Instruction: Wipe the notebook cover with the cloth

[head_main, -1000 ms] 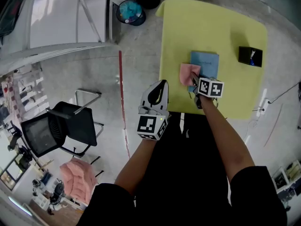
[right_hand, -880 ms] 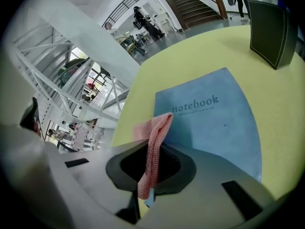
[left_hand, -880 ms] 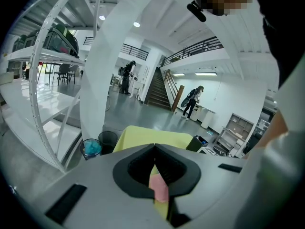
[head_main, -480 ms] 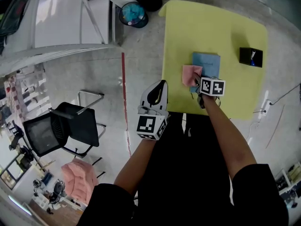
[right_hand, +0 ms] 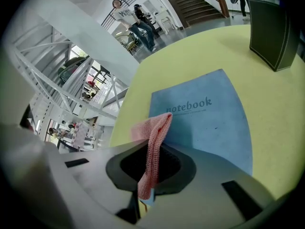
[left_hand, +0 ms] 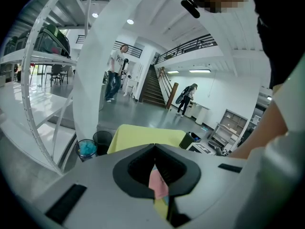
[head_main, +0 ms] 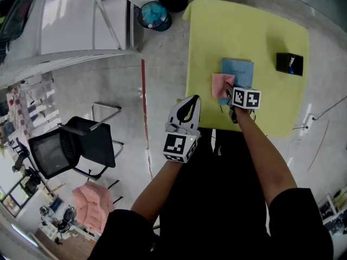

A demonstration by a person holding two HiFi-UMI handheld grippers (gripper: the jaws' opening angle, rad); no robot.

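Observation:
A blue notebook (head_main: 237,71) lies on the yellow table (head_main: 260,26); its cover (right_hand: 209,120) reads "notebook". My right gripper (head_main: 230,93) is shut on a pink cloth (head_main: 222,84), which drapes over the notebook's near left corner. In the right gripper view the cloth (right_hand: 155,128) hangs pinched between the jaws of the right gripper (right_hand: 150,144). My left gripper (head_main: 190,104) is shut and holds nothing. It hovers above the floor just left of the table's near corner. Through the jaws of the left gripper (left_hand: 155,146) the pink cloth (left_hand: 158,185) shows far off.
A black box (head_main: 288,64) stands at the table's right side, also seen as the black box (right_hand: 271,27). Two bins (head_main: 154,15) sit on the floor beyond the table's far left corner. An office chair (head_main: 76,145) stands left, with white racking (head_main: 65,26) behind it. People stand far off.
My left gripper has drifted right and a little nearer the table's edge. The right gripper and the cloth have shifted slightly right on the notebook's corner.

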